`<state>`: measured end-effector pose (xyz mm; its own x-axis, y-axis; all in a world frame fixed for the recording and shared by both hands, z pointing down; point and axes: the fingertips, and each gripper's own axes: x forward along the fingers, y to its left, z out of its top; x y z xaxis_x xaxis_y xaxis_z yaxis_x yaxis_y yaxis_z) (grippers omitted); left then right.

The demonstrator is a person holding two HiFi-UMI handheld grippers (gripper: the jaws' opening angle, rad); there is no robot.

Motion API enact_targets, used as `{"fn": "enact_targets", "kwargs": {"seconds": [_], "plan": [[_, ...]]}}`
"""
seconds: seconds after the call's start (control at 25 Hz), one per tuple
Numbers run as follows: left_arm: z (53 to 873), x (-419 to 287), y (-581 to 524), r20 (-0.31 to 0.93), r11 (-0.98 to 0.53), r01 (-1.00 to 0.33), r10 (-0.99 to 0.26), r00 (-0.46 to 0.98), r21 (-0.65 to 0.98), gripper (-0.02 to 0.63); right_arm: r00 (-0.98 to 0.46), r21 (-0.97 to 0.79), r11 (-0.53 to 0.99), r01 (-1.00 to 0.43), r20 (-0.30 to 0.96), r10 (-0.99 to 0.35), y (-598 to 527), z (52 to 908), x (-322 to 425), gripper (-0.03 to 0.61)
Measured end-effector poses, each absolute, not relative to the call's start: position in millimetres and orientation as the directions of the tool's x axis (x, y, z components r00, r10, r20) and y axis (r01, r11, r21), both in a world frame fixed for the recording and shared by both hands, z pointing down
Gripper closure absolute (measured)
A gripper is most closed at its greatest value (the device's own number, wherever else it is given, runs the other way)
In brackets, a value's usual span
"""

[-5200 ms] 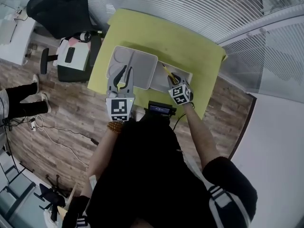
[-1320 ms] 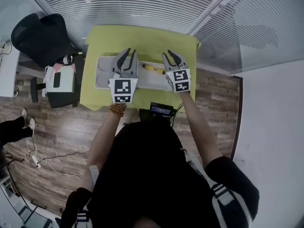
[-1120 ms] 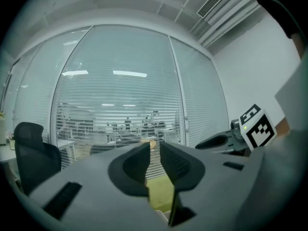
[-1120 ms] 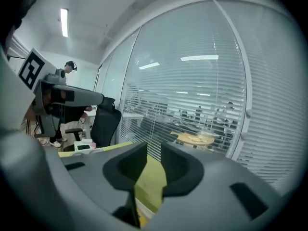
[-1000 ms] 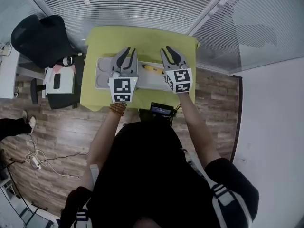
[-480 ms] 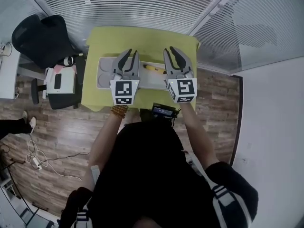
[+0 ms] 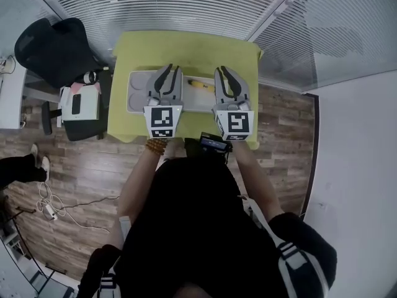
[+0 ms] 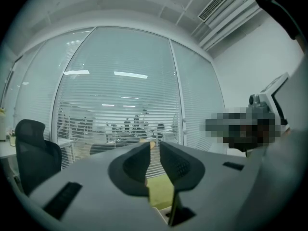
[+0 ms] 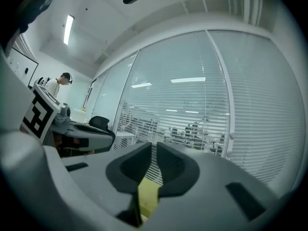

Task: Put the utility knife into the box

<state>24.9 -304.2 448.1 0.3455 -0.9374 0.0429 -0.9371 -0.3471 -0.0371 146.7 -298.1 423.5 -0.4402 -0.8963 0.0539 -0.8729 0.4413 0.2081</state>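
The yellow utility knife [image 7: 200,85] lies inside the shallow pale-grey box [image 7: 138,95] toward the yellow-green table's [image 7: 186,48] near edge, so the task looks done; the left gripper [image 7: 169,72] and right gripper [image 7: 224,73] hover empty, jaws slightly apart.

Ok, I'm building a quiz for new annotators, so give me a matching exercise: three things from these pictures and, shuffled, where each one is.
Things:
1. knife
2. box
3. chair

Places:
A. on the floor, to the left of the table
B. lying inside the box
C. on top of the table

Pairs: 1-B, 2-C, 3-A
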Motion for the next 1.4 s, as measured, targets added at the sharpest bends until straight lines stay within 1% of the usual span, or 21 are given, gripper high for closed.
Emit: {"fn": "enact_targets", "kwargs": {"seconds": [0.12,0.64,0.8,1.16,1.4], "plan": [[445,27,-301,0.033,-0.351,-0.936,-0.936,0.350,-0.025,0.546,-0.428,0.216,0.427,-0.878,0.045,-0.903,-292,426,147,0.554],[436,39,-285,-0.001,-0.377,-0.926,-0.926,0.377,-0.022,0.552,-0.415,0.212,0.416,-0.884,0.051,-0.908,-268,429,144,0.558],[436,40,-282,-0.005,-0.379,-0.925,-0.925,0.379,-0.015,0.568,-0.408,0.225,0.408,-0.885,0.050,-0.912,-263,429,146,0.563],[449,39,-279,0.010,-0.388,-0.922,-0.922,0.388,-0.017,0.592,-0.392,0.227,0.401,-0.887,0.089,-0.916,-258,448,146,0.569],[456,45,-280,-0.023,-0.419,-0.908,-0.908,0.419,-0.027,0.594,-0.378,0.227,0.394,-0.891,0.113,-0.919,-259,465,145,0.571]]}}
